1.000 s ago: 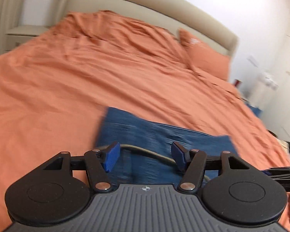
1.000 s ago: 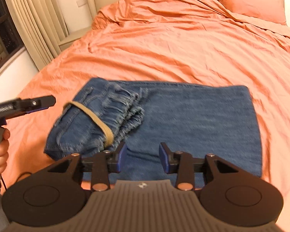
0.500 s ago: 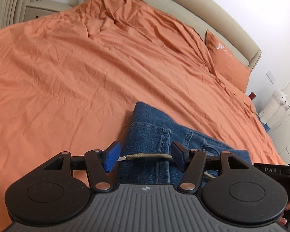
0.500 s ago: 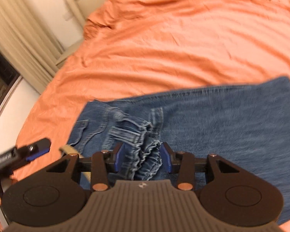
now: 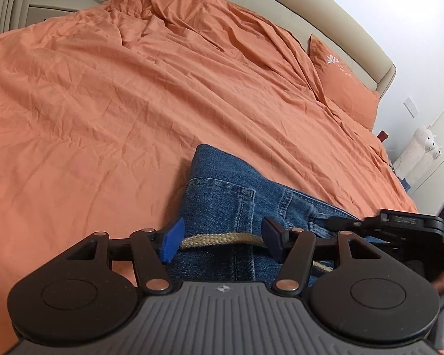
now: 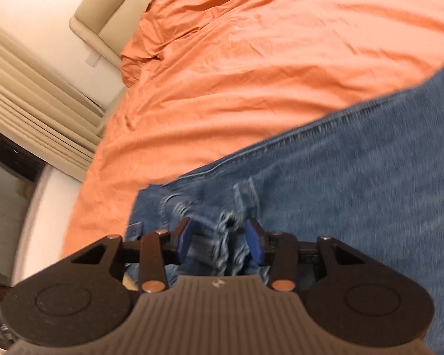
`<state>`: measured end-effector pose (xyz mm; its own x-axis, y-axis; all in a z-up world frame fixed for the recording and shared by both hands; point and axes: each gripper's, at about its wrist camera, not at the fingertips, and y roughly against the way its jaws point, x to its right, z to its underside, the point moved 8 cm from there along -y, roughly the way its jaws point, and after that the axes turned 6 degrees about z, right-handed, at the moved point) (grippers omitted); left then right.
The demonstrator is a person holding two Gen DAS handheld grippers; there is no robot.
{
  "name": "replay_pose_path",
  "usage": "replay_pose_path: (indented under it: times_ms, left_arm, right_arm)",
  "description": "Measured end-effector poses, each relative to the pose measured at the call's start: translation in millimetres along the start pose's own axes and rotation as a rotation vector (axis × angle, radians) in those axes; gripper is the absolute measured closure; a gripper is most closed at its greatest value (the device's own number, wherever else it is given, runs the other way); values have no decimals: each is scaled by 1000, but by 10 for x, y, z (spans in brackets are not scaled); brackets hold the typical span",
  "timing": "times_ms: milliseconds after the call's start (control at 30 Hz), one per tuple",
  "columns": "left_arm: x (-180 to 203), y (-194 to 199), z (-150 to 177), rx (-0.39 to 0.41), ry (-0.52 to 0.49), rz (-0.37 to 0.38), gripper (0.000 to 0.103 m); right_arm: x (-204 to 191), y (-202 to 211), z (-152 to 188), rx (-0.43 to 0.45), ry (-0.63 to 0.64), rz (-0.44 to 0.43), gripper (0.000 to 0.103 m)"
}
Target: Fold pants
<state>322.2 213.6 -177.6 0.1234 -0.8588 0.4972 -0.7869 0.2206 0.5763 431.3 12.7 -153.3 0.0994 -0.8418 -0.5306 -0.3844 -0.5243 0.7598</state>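
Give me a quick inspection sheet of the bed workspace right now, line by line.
Surface: bed with wrinkled orange sheet.
Job's things: blue jeans lying on the sheet, a tan belt across the waist end; frayed hems bunched up in the right wrist view.
Clutter: nothing seen on the sheet besides an orange pillow.
Grippers: left gripper open, straddling the belt; right gripper open around the bunched hems.
Cables: nothing seen.
Surroundings: beige headboard, curtains, a plush toy by the wall.
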Motion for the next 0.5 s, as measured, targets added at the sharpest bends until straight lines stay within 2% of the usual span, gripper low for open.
replay_pose_path:
  times_ms: [33, 67, 167, 200, 333, 400, 500]
  left_arm:
    - [8, 18, -2, 2, -3, 0, 34]
    - [11, 37, -1, 5, -4, 1, 34]
    - [12, 105, -23, 22, 7, 16, 34]
    - [24, 134, -40, 33, 13, 32, 34]
    - [86, 230, -96, 57, 42, 108, 34]
    - [116, 232, -91, 46, 35, 121, 34]
    - [106, 147, -31, 3, 11, 72, 37]
  right_arm:
    - [-6, -33, 5, -24, -15, -9, 64]
    - [-18, -44, 1, -35, -36, -29, 73]
    - [-166, 159, -25, 30, 40, -32, 93]
    - [-223, 262, -24, 46, 57, -47, 96]
    - [-406, 739, -60, 86, 22, -156, 98]
    - [-364, 834, -40, 83, 9, -137, 98]
    - [-166, 604, 69, 29, -32, -39, 99]
